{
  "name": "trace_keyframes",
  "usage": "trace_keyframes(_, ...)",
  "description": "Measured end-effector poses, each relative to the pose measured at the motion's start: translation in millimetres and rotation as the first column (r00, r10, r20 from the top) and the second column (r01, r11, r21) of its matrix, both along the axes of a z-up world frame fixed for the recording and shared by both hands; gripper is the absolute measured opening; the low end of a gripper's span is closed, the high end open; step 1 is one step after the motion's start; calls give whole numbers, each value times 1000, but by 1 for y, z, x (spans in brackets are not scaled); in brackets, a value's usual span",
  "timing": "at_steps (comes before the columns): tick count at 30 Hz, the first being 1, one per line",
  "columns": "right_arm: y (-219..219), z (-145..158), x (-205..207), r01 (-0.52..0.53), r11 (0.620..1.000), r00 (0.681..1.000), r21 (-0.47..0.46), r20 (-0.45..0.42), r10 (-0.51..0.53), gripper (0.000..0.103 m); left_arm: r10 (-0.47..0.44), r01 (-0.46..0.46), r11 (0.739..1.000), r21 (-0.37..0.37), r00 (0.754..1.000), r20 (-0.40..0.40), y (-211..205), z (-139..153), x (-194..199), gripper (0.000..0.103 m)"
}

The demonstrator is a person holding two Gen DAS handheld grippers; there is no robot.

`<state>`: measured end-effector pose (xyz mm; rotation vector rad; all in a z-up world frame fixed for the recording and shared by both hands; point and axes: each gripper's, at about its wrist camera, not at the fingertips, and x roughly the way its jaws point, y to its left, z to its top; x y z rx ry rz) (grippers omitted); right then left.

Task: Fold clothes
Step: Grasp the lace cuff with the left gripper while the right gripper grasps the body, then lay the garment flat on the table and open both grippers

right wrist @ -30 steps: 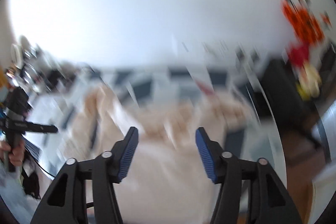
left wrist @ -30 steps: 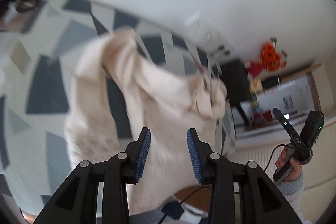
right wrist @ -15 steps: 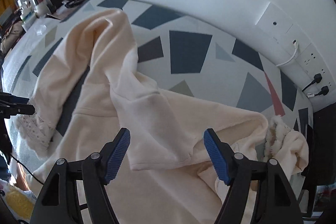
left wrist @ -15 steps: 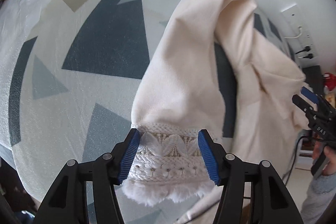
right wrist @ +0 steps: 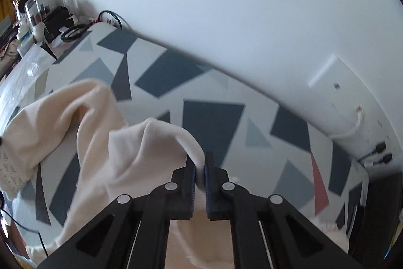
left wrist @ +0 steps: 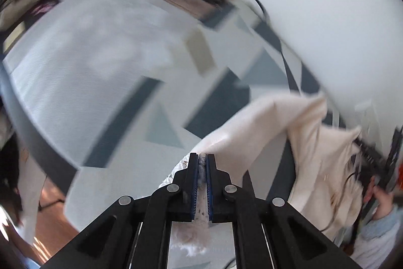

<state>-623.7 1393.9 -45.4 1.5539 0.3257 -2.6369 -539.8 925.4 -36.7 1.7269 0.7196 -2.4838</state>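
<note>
Cream fleece garment (right wrist: pixel 95 143) with a lace-trimmed cuff, draped in loose folds over the bedspread patterned with grey and blue triangles (right wrist: pixel 211 117). The left gripper (left wrist: pixel 201 163) is clamped on the fuzzy lace cuff; the right gripper (right wrist: pixel 199 165) pinches a raised fold of the body fabric.

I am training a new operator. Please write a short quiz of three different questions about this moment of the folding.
1. True or false: the left gripper is shut on the cream garment.
2. The right gripper is: A) open, B) shut on the garment, C) out of view.
3. Fill in: the garment lies on a bedcover with a ____ pattern.

Key: 1 true; 2 B; 3 geometric.
</note>
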Motion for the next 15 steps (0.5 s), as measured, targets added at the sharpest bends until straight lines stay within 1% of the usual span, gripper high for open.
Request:
trace_keyframes(2, -15, -2, -18, -27, 1000, 1000, 6, -1, 27, 5, 107, -108, 994, -2, 994, -37, -28, 15, 15, 5)
trace_keyframes(4, -31, -5, -34, -54, 998, 999, -8, 6, 54, 5, 209, -210, 978, -8, 976, -67, -57, 27, 31, 5)
trace_keyframes(7, -57, -12, -53, -98, 995, 995, -30, 9, 98, 5, 339, -343, 939, -29, 936, -98, -97, 37, 56, 5)
trace_keyframes(10, -84, -15, -70, -129, 990, 992, -55, -2, 130, 5, 460, -466, 884, -29, 881, -109, -125, 37, 69, 5)
trace_keyframes(11, -94, -16, -76, -139, 988, 990, -64, -5, 139, 5, 496, -502, 865, -27, 861, -112, -133, 36, 70, 5)
trace_keyframes(13, -113, -17, -86, -160, 984, 987, -73, -11, 160, 5, 540, -545, 838, -27, 834, -113, -143, 35, 74, 5)
trace_keyframes(14, -123, -19, -90, -170, 982, 985, -80, -11, 170, 5, 544, -549, 835, -29, 833, -102, -144, 33, 72, 5)
trace_keyframes(15, -131, -23, -94, -178, 980, 984, -93, -2, 179, 6, 541, -545, 838, -41, 838, -80, -142, 32, 70, 6)
